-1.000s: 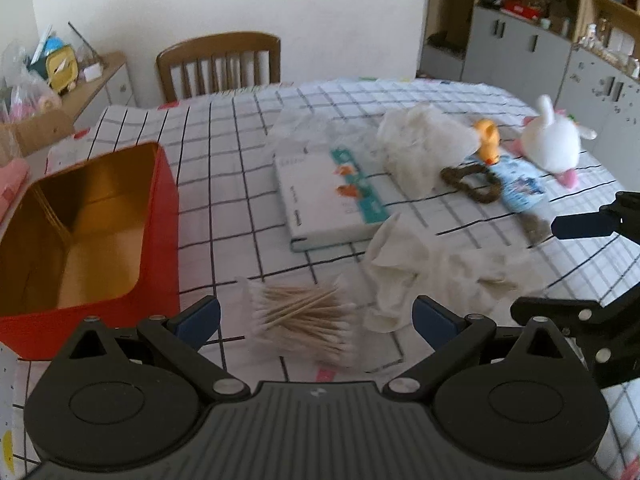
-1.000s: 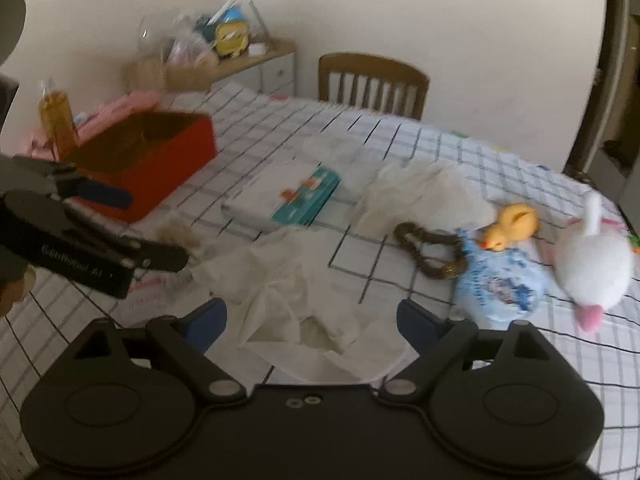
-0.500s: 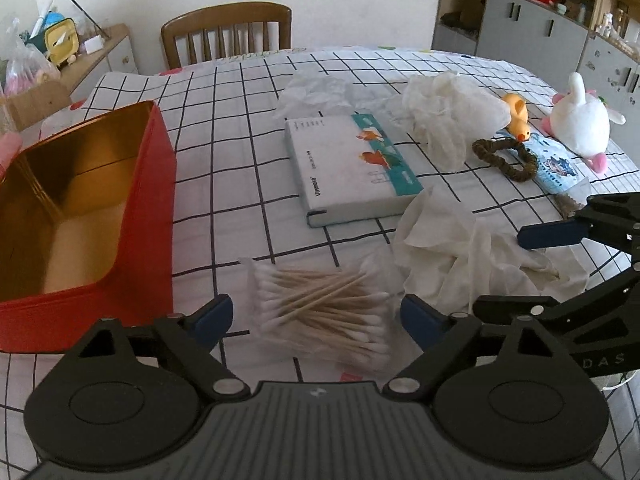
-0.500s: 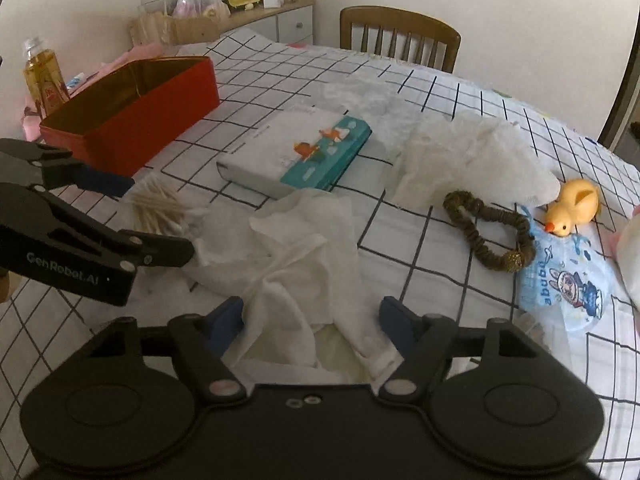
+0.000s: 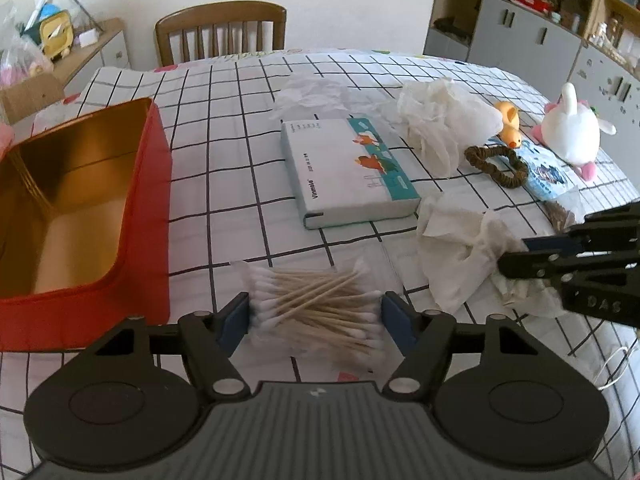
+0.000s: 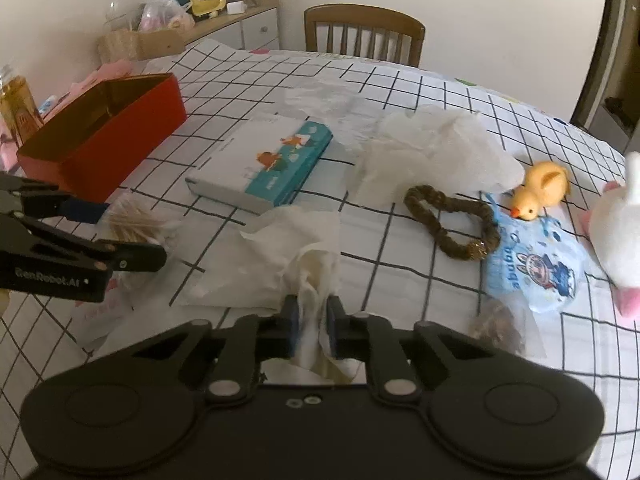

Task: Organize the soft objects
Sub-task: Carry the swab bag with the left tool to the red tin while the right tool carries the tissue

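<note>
Soft objects lie scattered over a desk [image 5: 248, 128] covered with a white cloth checked in black lines, in a room with a pale wall, a brown wooden chair [image 5: 221, 32] at the far edge and grey cabinets [image 5: 520, 36] to the right. A red rectangular tin with a gold inside [image 5: 80, 216] stands open at the left. A white and teal boxed pack [image 5: 348, 168] lies mid-desk, with a crumpled white tissue heap [image 5: 444, 120] behind it. The right gripper [image 6: 312, 322] has its jaws pressed together, pinching a crumpled white tissue [image 6: 292, 248] near the desk's front edge. The left gripper [image 5: 316, 316] has its jaws spread on either side of a clear bag of wooden cotton swabs [image 5: 316, 300], just beside the tin. To the right sit a white plush rabbit [image 5: 572, 128], a light blue printed packet [image 6: 532, 268], a brown braided hair tie [image 6: 452, 220] and a yellow rubber duck [image 6: 540, 188].
</note>
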`<state>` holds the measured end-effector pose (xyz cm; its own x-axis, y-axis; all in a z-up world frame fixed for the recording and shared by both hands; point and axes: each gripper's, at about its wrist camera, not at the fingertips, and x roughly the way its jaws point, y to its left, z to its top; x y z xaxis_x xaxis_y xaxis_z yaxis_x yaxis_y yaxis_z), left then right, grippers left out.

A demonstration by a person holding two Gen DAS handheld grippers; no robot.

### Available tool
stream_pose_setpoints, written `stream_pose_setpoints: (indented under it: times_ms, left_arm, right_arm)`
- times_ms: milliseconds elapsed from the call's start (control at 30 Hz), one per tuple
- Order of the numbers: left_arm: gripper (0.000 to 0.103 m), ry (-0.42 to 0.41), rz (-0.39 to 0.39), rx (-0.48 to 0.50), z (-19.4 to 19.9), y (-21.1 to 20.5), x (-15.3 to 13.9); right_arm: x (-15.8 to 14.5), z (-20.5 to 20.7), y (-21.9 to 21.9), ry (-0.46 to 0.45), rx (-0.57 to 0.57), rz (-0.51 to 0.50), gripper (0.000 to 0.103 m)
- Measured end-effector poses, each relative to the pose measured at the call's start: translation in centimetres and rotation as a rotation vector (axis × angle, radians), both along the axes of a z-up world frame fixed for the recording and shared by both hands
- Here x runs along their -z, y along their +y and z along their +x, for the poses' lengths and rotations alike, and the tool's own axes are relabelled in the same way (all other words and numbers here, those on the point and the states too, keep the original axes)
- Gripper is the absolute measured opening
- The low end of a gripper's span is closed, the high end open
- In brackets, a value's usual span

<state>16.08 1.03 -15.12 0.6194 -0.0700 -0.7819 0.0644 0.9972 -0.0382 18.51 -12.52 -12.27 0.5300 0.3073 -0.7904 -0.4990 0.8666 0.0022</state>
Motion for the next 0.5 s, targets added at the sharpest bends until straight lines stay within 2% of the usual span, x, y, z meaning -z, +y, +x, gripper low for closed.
stream_pose_setpoints:
  times_ms: [233, 500]
  left_arm:
    - [0.068, 0.008, -0.033, -0.027, -0.3, 0.7, -0.4]
    - [0.068, -0.066, -0.071, -0.037, -2.3, 1.2, -4.1]
  right_arm:
    - [-2.1, -1.3, 0.0, -0.035, 0.008, 0.02, 0.012]
    - [-6.2, -2.3, 0.4, -0.088, -0.01, 0.061, 0.012]
